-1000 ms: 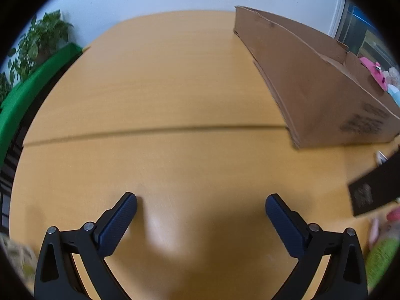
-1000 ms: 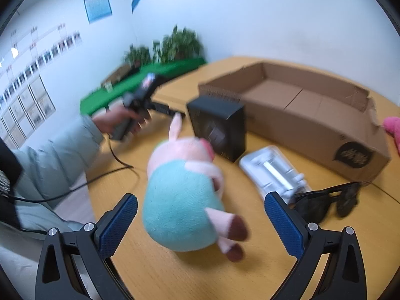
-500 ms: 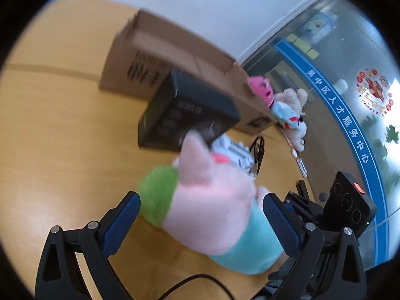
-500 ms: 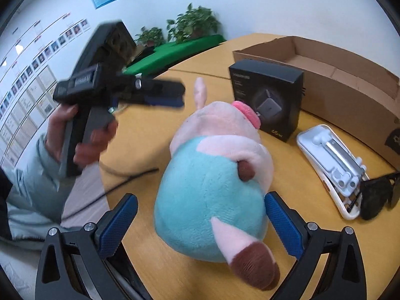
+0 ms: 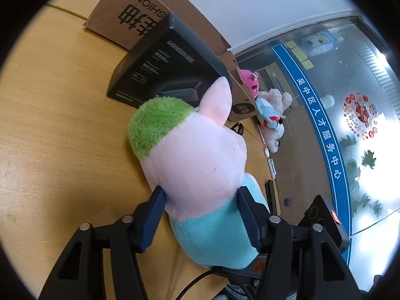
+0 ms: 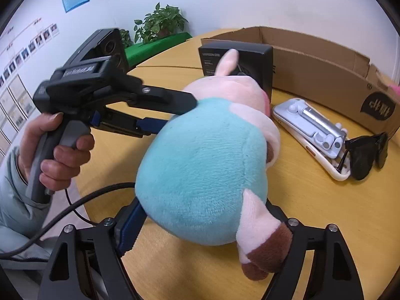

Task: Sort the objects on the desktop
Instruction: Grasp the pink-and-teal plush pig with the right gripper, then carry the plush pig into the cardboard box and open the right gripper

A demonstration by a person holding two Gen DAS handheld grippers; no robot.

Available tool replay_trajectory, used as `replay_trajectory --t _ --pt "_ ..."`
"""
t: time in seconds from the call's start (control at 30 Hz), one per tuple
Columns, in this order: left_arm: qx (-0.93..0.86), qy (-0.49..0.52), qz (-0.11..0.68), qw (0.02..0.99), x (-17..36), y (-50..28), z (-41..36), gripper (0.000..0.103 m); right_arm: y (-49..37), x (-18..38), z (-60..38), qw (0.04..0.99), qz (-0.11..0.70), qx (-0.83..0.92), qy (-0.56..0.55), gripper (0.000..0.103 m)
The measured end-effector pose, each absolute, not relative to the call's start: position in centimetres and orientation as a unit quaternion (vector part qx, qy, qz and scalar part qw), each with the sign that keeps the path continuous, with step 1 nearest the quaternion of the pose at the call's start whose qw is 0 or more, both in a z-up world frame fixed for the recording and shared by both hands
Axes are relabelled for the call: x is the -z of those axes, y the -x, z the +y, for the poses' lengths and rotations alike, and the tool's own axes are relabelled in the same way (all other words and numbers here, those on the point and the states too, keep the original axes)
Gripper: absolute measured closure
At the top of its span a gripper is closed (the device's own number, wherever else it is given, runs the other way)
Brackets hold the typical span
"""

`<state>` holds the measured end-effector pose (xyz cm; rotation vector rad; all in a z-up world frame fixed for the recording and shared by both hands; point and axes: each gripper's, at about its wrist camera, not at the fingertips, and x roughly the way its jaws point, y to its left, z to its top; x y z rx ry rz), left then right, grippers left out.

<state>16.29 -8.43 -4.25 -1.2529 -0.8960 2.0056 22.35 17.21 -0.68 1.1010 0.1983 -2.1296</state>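
A pink plush pig [image 5: 197, 165] in a teal shirt, with a green patch on its head, lies on the wooden table. It also shows in the right wrist view [image 6: 207, 155]. My left gripper [image 5: 202, 215] is shut on its neck and upper body. My right gripper [image 6: 207, 227] is shut on its teal lower body from the other end. A black box [image 5: 162, 65] stands just beyond the pig's head. A white phone holder [image 6: 315, 130] and black sunglasses [image 6: 367, 152] lie to the right.
An open cardboard box [image 6: 325, 65] lies behind the black box. More plush toys [image 5: 270, 115] sit past its far end. A cable [image 6: 75, 205] trails off the table's near edge. Potted plants [image 6: 162, 22] stand by the wall.
My left gripper swung from bare table to the pig and closed on its upper body. My right gripper moved in and closed on the teal body.
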Motion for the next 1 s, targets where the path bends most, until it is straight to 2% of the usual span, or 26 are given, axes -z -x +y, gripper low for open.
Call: replay_trajectory --t 0.2,0.47,0.7,0.83,1.0 --pt "-0.79 0.426 -0.305 0.319 0.0 -17.3 -6.8 0.051 -24.8 -1.7 18.2 0.358 0.079 0.848 -0.383 0.026" --pt "-0.843 0.311 -0.242 0.367 -12.3 -15.9 -5.9 0.052 -26.2 -12.3 19.6 0.342 0.108 0.897 -0.258 0.026" --pt "-0.879 0.215 -0.178 0.387 -24.9 -11.3 -6.0 0.052 -20.9 -22.9 18.1 0.323 0.125 0.924 -0.165 0.026" --pt "-0.892 0.194 -0.153 0.379 -29.7 -7.8 -6.8 0.052 -17.6 -27.8 17.2 0.326 0.116 0.928 -0.14 0.026" --pt "-0.892 0.201 -0.156 0.373 -32.8 -1.2 -8.3 0.052 -11.4 -31.7 15.3 0.328 0.11 0.928 -0.138 0.026"
